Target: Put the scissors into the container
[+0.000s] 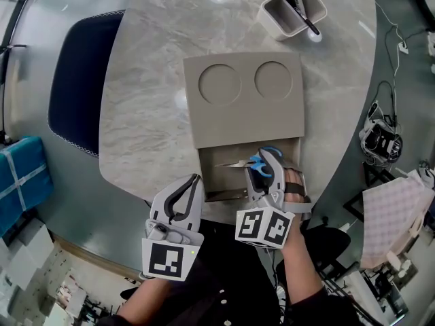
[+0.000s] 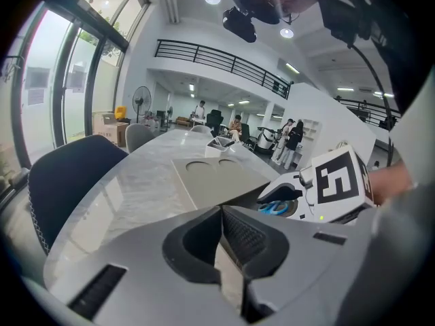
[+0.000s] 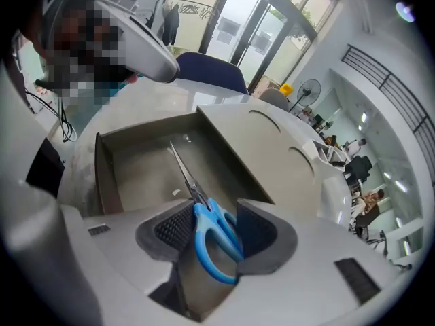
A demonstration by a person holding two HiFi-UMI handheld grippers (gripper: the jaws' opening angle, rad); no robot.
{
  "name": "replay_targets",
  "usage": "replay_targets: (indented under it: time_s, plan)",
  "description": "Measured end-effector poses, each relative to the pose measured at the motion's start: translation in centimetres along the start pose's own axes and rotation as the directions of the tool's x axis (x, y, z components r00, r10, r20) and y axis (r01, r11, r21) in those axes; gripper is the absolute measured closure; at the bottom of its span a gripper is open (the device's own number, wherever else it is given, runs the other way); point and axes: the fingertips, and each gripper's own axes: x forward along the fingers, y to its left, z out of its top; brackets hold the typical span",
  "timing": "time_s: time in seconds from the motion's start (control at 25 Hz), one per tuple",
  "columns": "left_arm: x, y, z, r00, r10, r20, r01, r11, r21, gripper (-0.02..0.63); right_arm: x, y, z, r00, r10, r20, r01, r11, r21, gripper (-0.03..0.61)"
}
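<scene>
Blue-handled scissors [image 1: 254, 163] lie in the open compartment of the beige container [image 1: 245, 124], blades pointing left. In the right gripper view the scissors [image 3: 185, 178] point away along the compartment floor, and their blue handle loops sit between the pads. My right gripper [image 1: 264, 160] [image 3: 216, 226] hangs over the compartment, open, its jaws standing wide around the handles without squeezing them. My left gripper [image 1: 193, 183] [image 2: 221, 212] is at the table's near edge, left of the container, shut with nothing in it.
The container lid [image 1: 224, 83] has two round recesses. A white pen holder [image 1: 289, 12] with a black pen stands at the far right of the marble table [image 1: 149, 80]. A dark blue chair [image 1: 81, 80] is on the left. Cables [image 1: 380, 138] lie on the floor to the right.
</scene>
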Motion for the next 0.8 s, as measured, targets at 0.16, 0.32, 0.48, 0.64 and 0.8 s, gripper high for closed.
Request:
replay_targets:
  time_s: [0.16,0.32,0.48,0.64,0.8]
  plan:
    - [0.1,-0.2,0.0,1.0,-0.003,-0.005,0.003,1.0,-0.004,0.597,-0.2,0.0,0.5,0.998,0.046,0.034,-0.048,0.997,0.053,0.389]
    - [0.3,-0.2,0.0,1.0,-0.002,-0.007,0.002,1.0,-0.004,0.597,-0.3,0.3,0.8,0.998,0.052,0.047,-0.056,0.996,0.07,0.423]
    - [0.3,-0.8,0.6,0.999,-0.032,0.013,0.031,0.999,0.033,0.597,-0.9,-0.1,1.1,0.997,0.046,0.058,-0.052,0.993,0.106,0.469]
    - [-0.2,-1.7,1.5,0.998,-0.056,0.019,0.055,0.995,0.078,0.597,-2.4,-1.3,1.2,0.995,0.013,0.095,-0.028,0.987,0.158,0.57]
    - [-1.0,-2.5,3.1,0.997,-0.063,0.036,0.058,0.991,0.123,0.597,-4.6,-2.5,1.4,0.993,-0.012,0.119,-0.01,0.983,0.185,0.578]
